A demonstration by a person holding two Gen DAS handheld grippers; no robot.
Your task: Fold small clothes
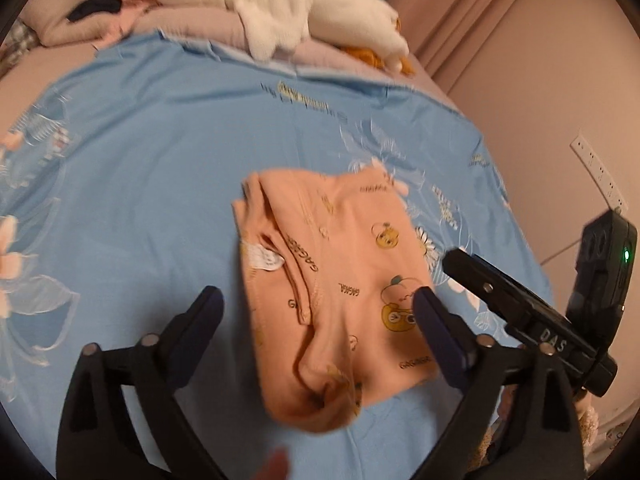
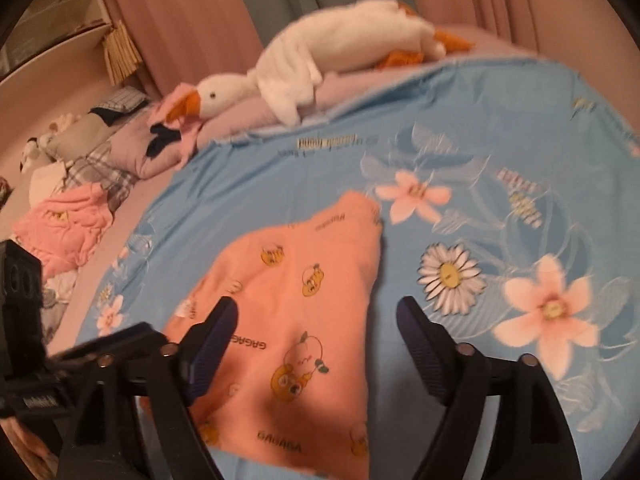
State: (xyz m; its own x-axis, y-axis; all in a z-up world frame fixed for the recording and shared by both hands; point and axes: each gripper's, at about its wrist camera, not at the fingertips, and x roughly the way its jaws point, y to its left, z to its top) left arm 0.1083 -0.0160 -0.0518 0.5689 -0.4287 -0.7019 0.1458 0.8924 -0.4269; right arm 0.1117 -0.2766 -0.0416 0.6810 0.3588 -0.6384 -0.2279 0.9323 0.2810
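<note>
A small peach garment (image 1: pixel 340 280) printed with cartoon bears and "GAGAGA" lettering lies folded over on the blue flowered sheet (image 1: pixel 160 160); its white label shows on the left side. My left gripper (image 1: pixel 318 298) hangs just above its near part, open, with the cloth below the gap and neither pad touching it. In the right wrist view the same garment (image 2: pixel 304 304) spreads flat under my right gripper (image 2: pixel 317 306), which is also open and holds nothing. The right gripper's finger (image 1: pixel 472 272) shows beside the garment's right edge.
A white plush goose (image 1: pixel 296 12) lies on the pillows at the head of the bed. A pile of pink clothes (image 2: pixel 64 228) sits on the bed's far left side. A wall with a power strip (image 1: pixel 598 168) runs along the bed's right edge.
</note>
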